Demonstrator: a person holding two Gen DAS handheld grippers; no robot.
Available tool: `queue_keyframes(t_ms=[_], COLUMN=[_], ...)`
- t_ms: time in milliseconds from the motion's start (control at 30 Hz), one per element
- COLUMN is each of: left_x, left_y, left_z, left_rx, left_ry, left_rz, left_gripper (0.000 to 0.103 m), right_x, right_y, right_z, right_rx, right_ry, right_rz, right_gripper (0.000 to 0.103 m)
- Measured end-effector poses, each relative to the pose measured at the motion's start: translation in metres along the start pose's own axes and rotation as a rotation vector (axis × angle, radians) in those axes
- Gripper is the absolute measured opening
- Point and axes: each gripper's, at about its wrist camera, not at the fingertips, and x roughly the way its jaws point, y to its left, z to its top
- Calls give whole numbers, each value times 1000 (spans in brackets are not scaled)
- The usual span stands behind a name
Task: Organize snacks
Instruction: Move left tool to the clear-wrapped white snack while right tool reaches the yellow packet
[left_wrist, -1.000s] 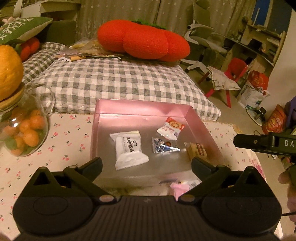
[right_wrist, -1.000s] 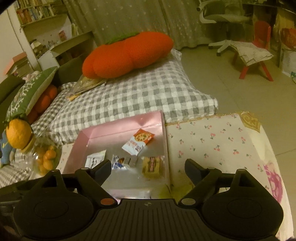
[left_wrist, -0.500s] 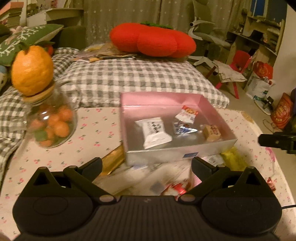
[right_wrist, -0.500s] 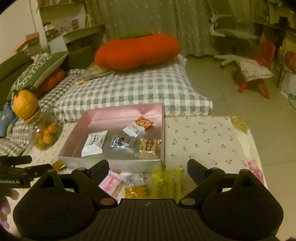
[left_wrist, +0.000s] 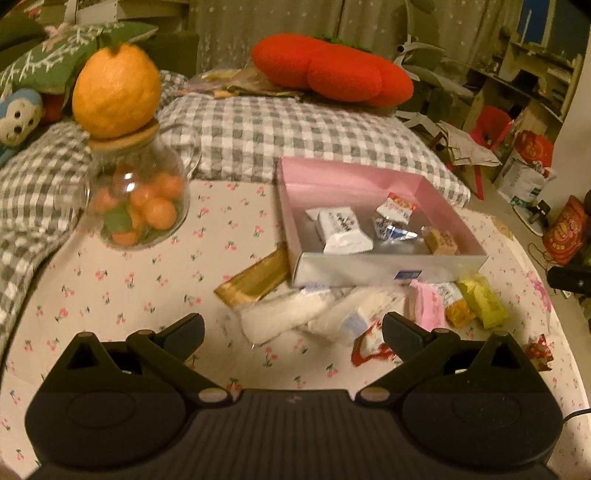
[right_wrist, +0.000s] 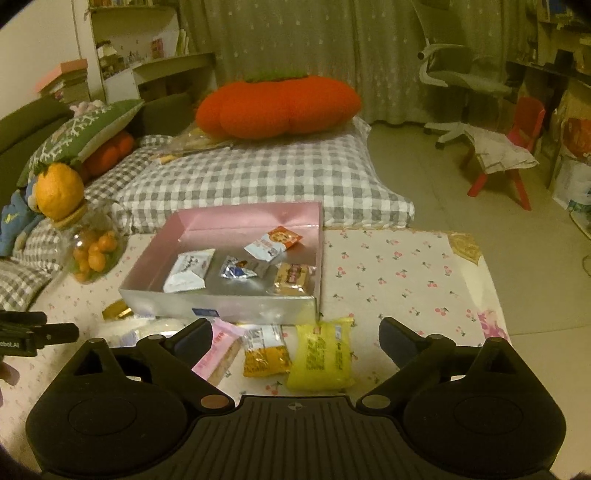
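A pink box (left_wrist: 354, 177) on the cherry-print table holds a white packet (left_wrist: 343, 229), a red-and-white packet (left_wrist: 397, 206), a blue foil sweet (left_wrist: 391, 230) and a brown cake (left_wrist: 441, 242). Loose snacks lie before its near wall: a gold bar (left_wrist: 255, 278), white packets (left_wrist: 284, 317), a pink packet (right_wrist: 218, 350), an orange packet (right_wrist: 264, 350), a yellow packet (right_wrist: 321, 356) and a red wrapper (left_wrist: 369, 347). My left gripper (left_wrist: 293, 325) hangs open above the white packets. The jaws of my right gripper (right_wrist: 295, 328) are opening above the orange and yellow packets, gripping nothing.
A glass jar of small oranges (left_wrist: 136, 206) with a big orange (left_wrist: 116, 90) on its lid stands at the table's left. Behind the table lie a checked cushion (left_wrist: 295, 133) and a red pumpkin pillow (left_wrist: 332, 70). The table's right edge drops to the floor.
Both grippers have drawn back from the box, so the loose snacks in front of it have come into view. The right jaws stand slightly wider.
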Motion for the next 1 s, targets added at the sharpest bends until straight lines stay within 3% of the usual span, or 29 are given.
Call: queue_keyframes(t_ms=[433,667,867,1000], left_x=[27,43,54,59], left_y=[-4,-26,-33,-35], left_z=[-16,-13,-10,-9], left_rx=[60,159,148,138], left_ry=[36,15,15,21], left_rz=[-49,-66,-82,-91], left_gripper=[99,74,54,49], right_x=[27,42,58,67], right_y=[-8,-10,-14,-17], right_z=[-22,-25,-30,-33], right_rx=[-15,-29,0,7], right_ry=[94,125,146,150], right_rz=[-52,-71,-58,-66], right_gripper=[98,98,98,98])
